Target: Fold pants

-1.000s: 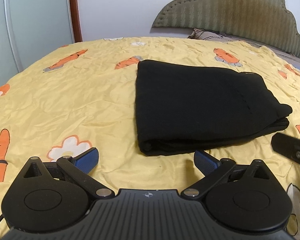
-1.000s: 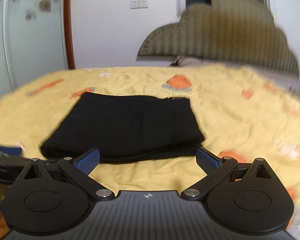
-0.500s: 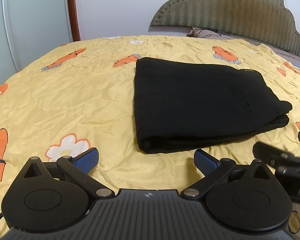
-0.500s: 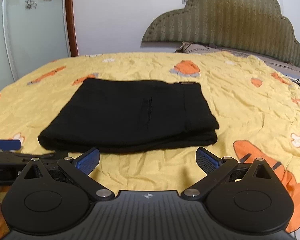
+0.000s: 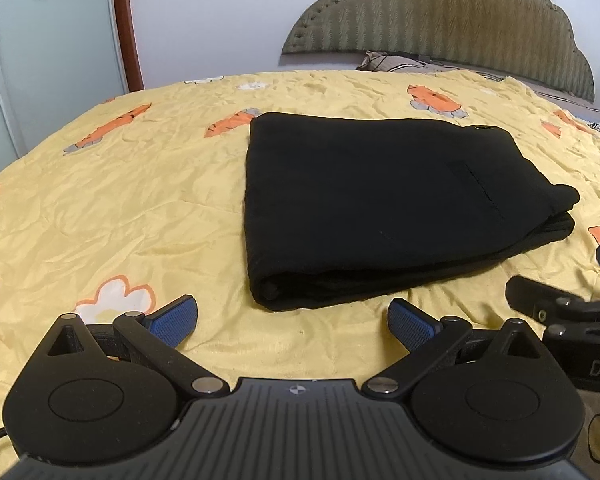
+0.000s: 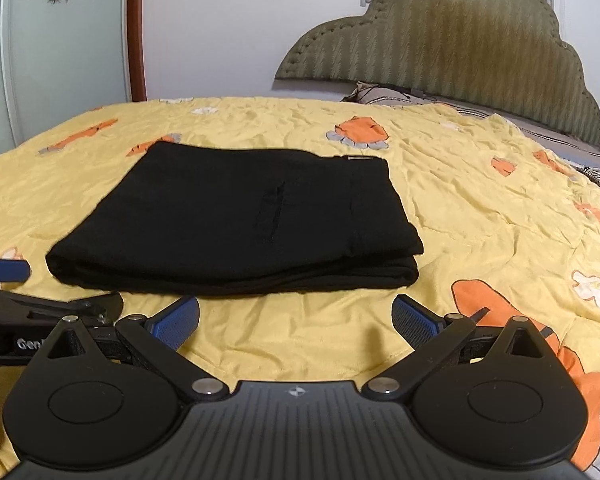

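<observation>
The black pants [image 5: 392, 204] lie folded in a flat rectangular stack on the yellow bedspread [image 5: 112, 220]; they also show in the right wrist view [image 6: 240, 220]. My left gripper [image 5: 293, 322] is open and empty, just short of the stack's near edge. My right gripper [image 6: 296, 320] is open and empty, also just short of the near edge. The right gripper's fingers [image 5: 540, 304] show at the right edge of the left wrist view. The left gripper's fingers [image 6: 4, 270] show at the left edge of the right wrist view.
The yellow bedspread [image 6: 492, 216] with orange carrot and flower prints covers the bed. A green padded headboard [image 6: 452, 52] and a pillow [image 6: 384, 94] stand at the far end. A glass sliding door [image 6: 64, 48] with a brown frame stands at the far left.
Both grippers have drawn back slightly from the folded pants and steadied, staying open. The right gripper has come further into the left wrist view. The pants have not moved.
</observation>
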{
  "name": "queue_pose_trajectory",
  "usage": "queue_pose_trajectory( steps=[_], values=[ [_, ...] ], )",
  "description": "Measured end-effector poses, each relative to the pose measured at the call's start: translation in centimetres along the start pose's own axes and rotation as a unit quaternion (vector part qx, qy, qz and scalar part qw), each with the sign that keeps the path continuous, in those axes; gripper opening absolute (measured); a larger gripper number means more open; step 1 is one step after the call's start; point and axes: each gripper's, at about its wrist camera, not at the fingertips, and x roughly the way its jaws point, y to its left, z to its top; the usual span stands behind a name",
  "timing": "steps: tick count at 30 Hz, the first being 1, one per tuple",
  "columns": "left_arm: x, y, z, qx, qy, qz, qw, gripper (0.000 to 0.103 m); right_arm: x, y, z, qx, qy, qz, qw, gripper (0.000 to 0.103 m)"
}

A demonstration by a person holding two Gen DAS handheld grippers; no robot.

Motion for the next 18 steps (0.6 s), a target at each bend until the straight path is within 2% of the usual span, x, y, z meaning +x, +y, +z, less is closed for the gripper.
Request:
queue_pose_trajectory(
  steps=[8,10,14,16,18],
  values=[
    [0.2,0.6,-0.1,-0.012,-0.003,-0.007,0.9999,0.102,0.5,-0.6,-0.5,0.009,0.011,0.007,1.000,0.103],
    [0.0,1.2,0.2,-0.020,-0.006,-0.014,0.9997,0.102,0.1,-1.4,-0.5,0.007,-0.006,0.025,1.000,0.103],
    [-0.2,3.1,1.6,-0.041,-0.011,-0.026,0.9988,0.103,0.1,-5.2,0.7,0.062,-0.029,0.074,0.995,0.103],
    [0.5,4.6,2.8,-0.063,0.009,-0.063,0.9959,0.103,0.8,-7.5,1.9,0.084,-0.027,0.103,0.991,0.103],
    [1.9,6.0,3.9,-0.104,0.040,-0.104,0.9883,0.102,2.2,-9.7,3.1,0.099,-0.021,0.121,0.987,0.103]
  ],
)
